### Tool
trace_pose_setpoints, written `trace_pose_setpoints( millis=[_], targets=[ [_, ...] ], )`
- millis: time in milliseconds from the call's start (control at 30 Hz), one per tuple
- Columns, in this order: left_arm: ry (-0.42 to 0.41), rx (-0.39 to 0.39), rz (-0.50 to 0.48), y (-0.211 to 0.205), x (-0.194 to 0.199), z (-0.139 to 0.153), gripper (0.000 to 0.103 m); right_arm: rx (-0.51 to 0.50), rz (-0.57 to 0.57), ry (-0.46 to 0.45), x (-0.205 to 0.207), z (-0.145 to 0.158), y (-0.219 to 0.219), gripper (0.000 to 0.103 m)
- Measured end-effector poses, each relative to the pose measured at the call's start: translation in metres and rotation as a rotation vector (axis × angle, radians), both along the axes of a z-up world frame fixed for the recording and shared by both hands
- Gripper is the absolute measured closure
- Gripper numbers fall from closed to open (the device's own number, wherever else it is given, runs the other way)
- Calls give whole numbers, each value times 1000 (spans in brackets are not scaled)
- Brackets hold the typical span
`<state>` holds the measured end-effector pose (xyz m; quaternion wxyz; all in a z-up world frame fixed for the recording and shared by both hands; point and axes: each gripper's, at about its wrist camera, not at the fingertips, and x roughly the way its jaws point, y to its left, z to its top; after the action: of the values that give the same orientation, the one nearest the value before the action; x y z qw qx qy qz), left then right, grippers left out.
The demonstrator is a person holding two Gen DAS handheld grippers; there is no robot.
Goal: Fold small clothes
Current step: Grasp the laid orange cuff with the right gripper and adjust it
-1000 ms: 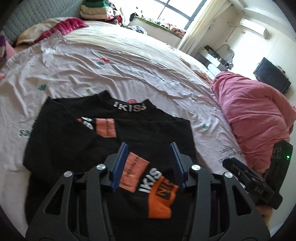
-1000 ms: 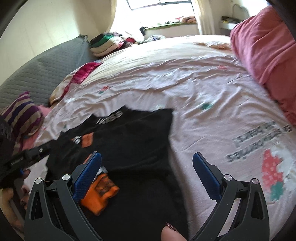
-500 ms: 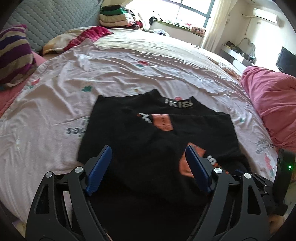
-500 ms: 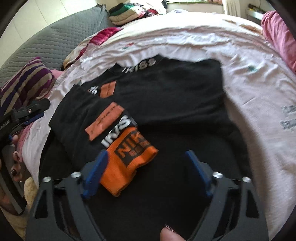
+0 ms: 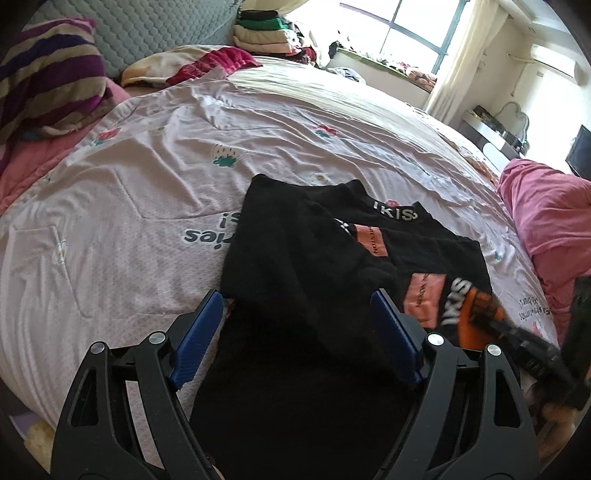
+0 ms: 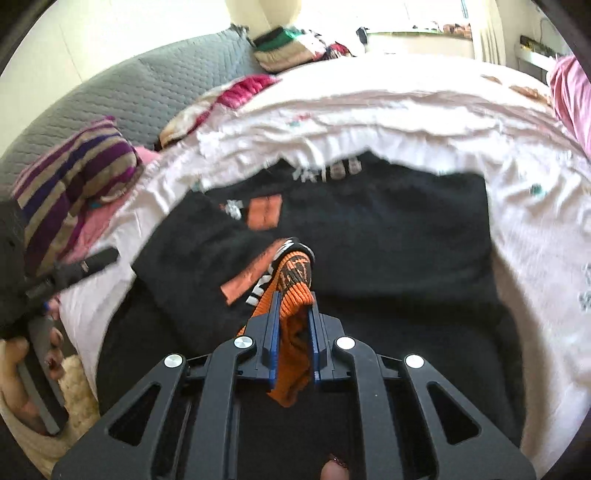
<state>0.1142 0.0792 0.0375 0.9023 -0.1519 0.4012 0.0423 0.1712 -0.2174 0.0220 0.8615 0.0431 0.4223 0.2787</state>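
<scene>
A black long-sleeved shirt (image 5: pixel 314 295) with orange patches lies on the pale bed sheet (image 5: pixel 147 184), its sleeve folded across the body. My left gripper (image 5: pixel 295 299) is open above the shirt's left lower part, with only flat cloth beneath its pads. My right gripper (image 6: pixel 294 299) is closing, and its pads press on the orange sleeve cuff (image 6: pixel 295 284), which stands bunched up between them. From the left wrist view the cuff (image 5: pixel 476 317) and the blurred right gripper (image 5: pixel 517 343) show at the right. In the right wrist view the left gripper (image 6: pixel 85 264) sits at the shirt's (image 6: pixel 388 240) left edge.
A striped pillow (image 5: pixel 48 74) and a grey quilted headboard (image 6: pixel 110 96) are at the far left. A pink blanket (image 5: pixel 546 214) is heaped at the right. A pile of folded clothes (image 5: pixel 266 33) lies at the far end of the bed.
My left gripper opened off the sleeve and moved left over the shirt. My right gripper came in from the right and closed on the orange cuff, bunching it up.
</scene>
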Motion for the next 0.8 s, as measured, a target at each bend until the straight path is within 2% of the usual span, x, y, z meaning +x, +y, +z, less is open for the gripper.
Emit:
trace_pose_setpoints(
  millis=[133, 300, 567, 667, 767, 800],
  targets=[
    [4, -2, -2, 3, 1, -1, 28, -30, -2, -78, 14, 22, -2, 92],
    [3, 18, 0, 6, 2, 1, 28, -157, -6, -181, 31, 37, -6, 92],
    [-18, 42, 30, 14, 19, 7, 29, -175, -64, -154, 47, 23, -21, 92],
    [-11, 57, 19, 11, 31, 7, 38, -176, -78, -143, 49, 20, -23, 92],
    [1, 69, -9, 4, 47, 6, 41, -179, -85, -138, 51, 19, -25, 92],
    [7, 71, -17, 1, 51, 5, 46, -183, -87, -137, 51, 18, -25, 92]
  ],
)
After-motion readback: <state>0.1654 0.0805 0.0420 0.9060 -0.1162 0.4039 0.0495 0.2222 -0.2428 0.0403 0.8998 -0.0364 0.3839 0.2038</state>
